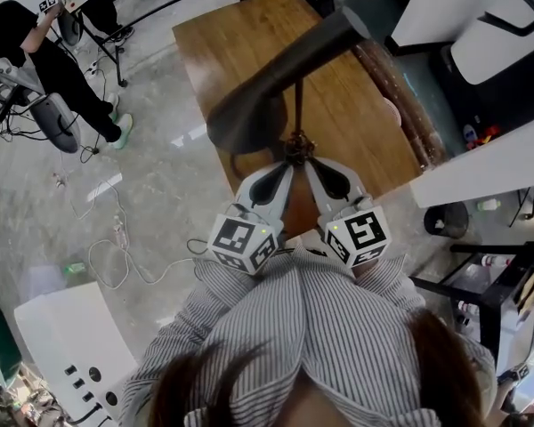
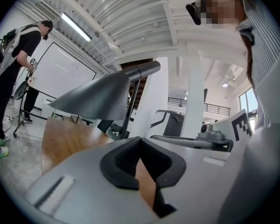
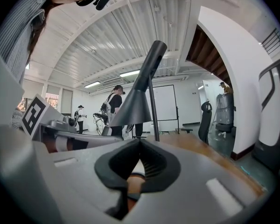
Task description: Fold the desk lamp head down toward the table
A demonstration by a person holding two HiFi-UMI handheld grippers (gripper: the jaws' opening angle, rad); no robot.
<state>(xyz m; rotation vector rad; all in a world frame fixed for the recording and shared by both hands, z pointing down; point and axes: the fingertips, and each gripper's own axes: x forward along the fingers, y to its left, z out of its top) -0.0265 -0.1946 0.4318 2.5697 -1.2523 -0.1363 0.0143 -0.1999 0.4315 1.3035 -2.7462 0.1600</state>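
Observation:
The desk lamp stands on the wooden table. Its dark grey cone head juts out toward the table's left edge from a thin upright pole. My left gripper and right gripper lie side by side, and their tips converge near the foot of the pole. In the left gripper view the jaws are shut on nothing, with the lamp head ahead and above. In the right gripper view the jaws are also shut and empty, below the lamp head.
A person in black stands at the far left by an office chair. Cables trail over the floor and a white box sits near left. A black bin and white panels are at right.

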